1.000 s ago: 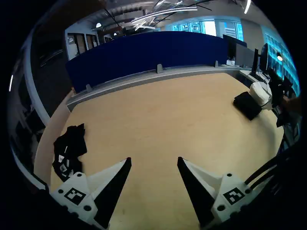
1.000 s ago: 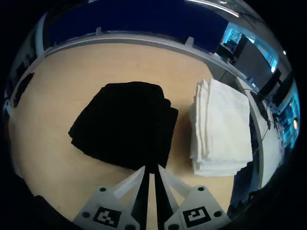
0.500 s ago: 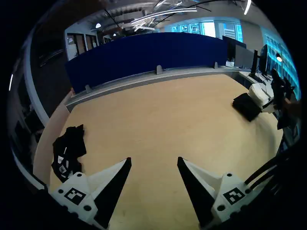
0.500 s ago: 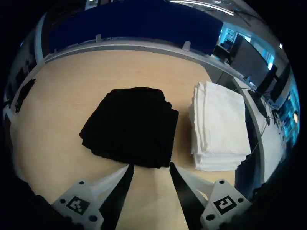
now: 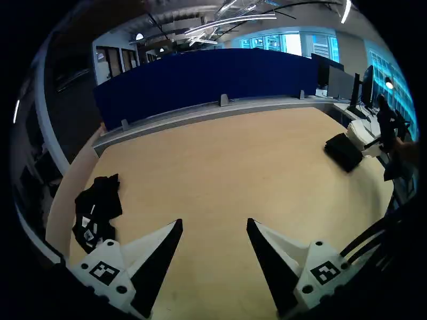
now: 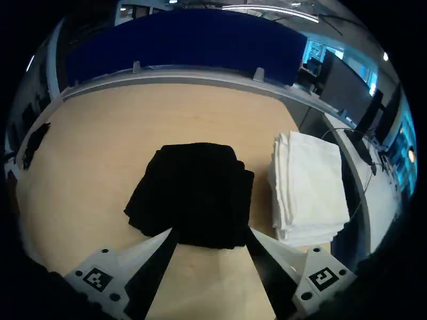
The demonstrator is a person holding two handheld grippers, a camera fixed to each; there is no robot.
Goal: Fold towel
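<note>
1. We take the folded black towel [image 6: 195,189] as our landmark. It lies flat on the wooden table [image 6: 133,117], a neat dark block.
2. The right gripper [image 6: 210,234] sits at the towel's near edge. Its jaws are spread wide and grip nothing. One fingertip stands at each near corner, and we cannot tell whether they touch the cloth.
3. Beside the towel, on its right in the right gripper view, a stack of folded white towels [image 6: 308,189] lies parallel to it with a narrow strip of table between them.
4. The towel's long axis seems to run straight away from the right gripper, towards the blue partition [image 6: 181,42] beyond its far edge — so this gripper faces a short end.
5. The left gripper [image 5: 214,221] hovers over bare table well apart from the towel, its jaws likewise released and empty. In the left gripper view the towel [image 5: 342,151] shows small at the far right.
6. A crumpled black cloth [image 5: 97,210] lies far from the towel, towards the opposite end of the table, just ahead and to the left of the left gripper.
7. We judge this towel finished. If the crumpled cloth is the next piece, the left gripper is clearly the nearer — the right would have to cross the whole table.
</note>
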